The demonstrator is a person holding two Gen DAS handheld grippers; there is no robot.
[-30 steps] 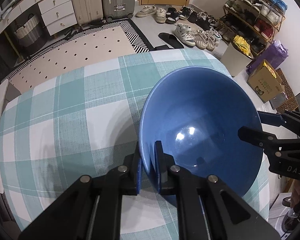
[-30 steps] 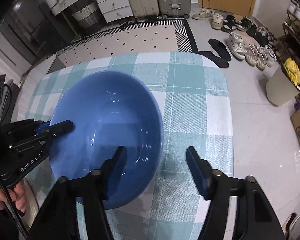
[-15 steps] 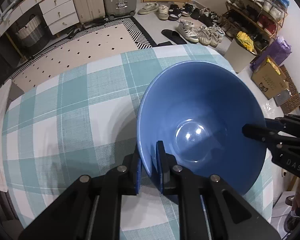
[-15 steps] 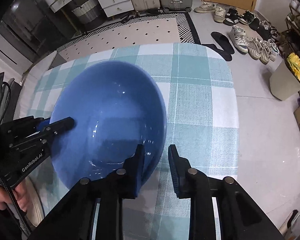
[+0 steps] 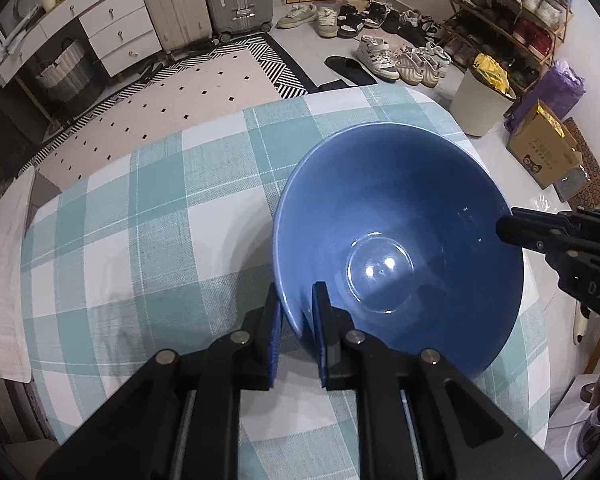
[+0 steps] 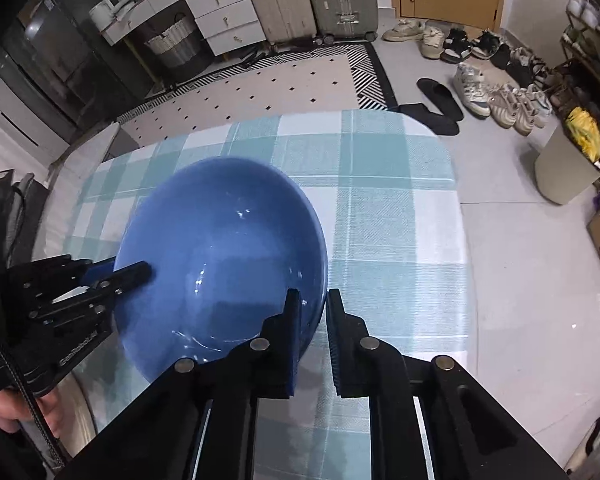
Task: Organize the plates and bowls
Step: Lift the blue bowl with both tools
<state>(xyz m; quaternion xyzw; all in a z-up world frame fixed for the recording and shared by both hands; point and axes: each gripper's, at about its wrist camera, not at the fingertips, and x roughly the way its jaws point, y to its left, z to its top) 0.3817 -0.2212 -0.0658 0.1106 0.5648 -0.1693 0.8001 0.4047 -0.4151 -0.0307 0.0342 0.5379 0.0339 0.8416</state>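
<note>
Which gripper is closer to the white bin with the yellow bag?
Right. The right gripper pinches the blue bowl's rim on the bin's side; the left gripper pinches the opposite rim.

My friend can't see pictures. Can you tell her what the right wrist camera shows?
The right gripper has just closed its jaws on the near rim of a big blue bowl over a table with a teal and white checked cloth. The left gripper pinches the opposite rim. Behind are a rug, shoes and suitcases.
</note>
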